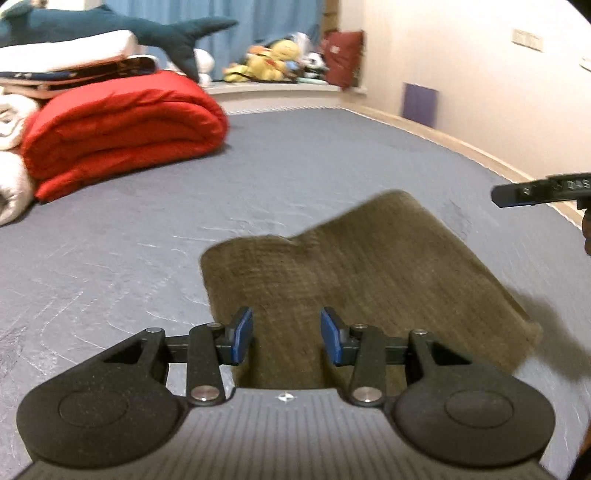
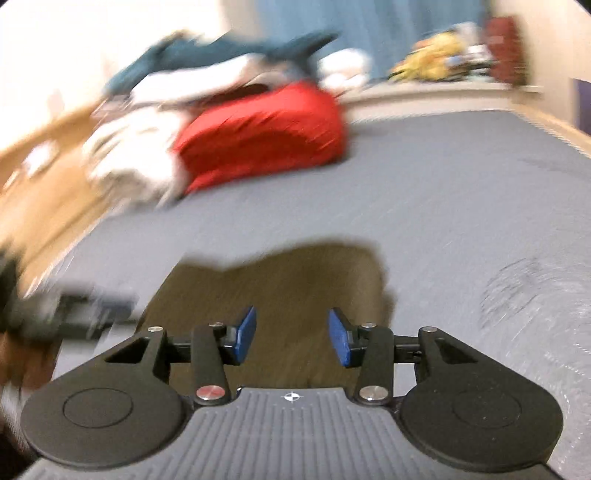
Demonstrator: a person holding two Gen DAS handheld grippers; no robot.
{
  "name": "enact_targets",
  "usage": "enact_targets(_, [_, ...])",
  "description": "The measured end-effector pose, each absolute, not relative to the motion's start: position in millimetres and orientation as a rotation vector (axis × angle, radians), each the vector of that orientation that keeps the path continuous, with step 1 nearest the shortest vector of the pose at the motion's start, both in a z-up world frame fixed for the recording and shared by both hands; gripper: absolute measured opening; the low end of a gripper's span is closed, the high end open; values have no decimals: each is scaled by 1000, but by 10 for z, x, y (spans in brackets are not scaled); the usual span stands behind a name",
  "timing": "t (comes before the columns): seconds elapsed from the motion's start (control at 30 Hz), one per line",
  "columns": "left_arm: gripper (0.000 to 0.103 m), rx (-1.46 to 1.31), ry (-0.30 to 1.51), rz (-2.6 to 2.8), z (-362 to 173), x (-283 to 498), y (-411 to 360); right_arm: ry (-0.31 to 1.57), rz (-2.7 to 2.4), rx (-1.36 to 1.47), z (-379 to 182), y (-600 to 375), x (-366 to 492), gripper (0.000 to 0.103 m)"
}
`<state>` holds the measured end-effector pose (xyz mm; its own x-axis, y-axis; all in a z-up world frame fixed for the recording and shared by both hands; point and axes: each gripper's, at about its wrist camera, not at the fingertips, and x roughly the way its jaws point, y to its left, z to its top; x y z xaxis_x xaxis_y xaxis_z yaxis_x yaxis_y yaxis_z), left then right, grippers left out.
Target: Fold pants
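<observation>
Folded pants point(image 1: 354, 273) on bed point(image 1: 110, 251)

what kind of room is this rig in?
Most likely a bedroom: the brown pants lie on a grey mattress, with a folded red quilt and a plush shark at the far end.

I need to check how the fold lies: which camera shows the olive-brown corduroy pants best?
The left wrist view. There the folded olive-brown corduroy pants lie almost whole on the grey bed cover, edges and ribbing readable despite slight blur. The right wrist view shows the same pants heavily smeared by motion, partly hidden behind the claw.
</observation>
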<state>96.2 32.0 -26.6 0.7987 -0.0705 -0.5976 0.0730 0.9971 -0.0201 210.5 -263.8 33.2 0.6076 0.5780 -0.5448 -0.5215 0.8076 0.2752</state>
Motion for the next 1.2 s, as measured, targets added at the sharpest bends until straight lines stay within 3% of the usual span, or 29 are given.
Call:
enact_targets(0.1, [43,-19,624,-16,-272,1161,376,631,551,113,249,-2430,2356,48])
enact_targets(0.4, [20,-91,684,68,-431,1558,530,639,378,-11,-151,-1801,2618,44])
enact_targets(0.57, [20,-144,720,108,-581,1729,656,745,285,120,-474,-1859,2898,47])
enact_targets(0.97, [22,-115,736,115,-473,1616,639,737,185,75,-350,-1707,2858,48])
enact_targets(1.2, [25,-69,716,36,-270,1279,563,723,305,38,74,-1817,2436,62])
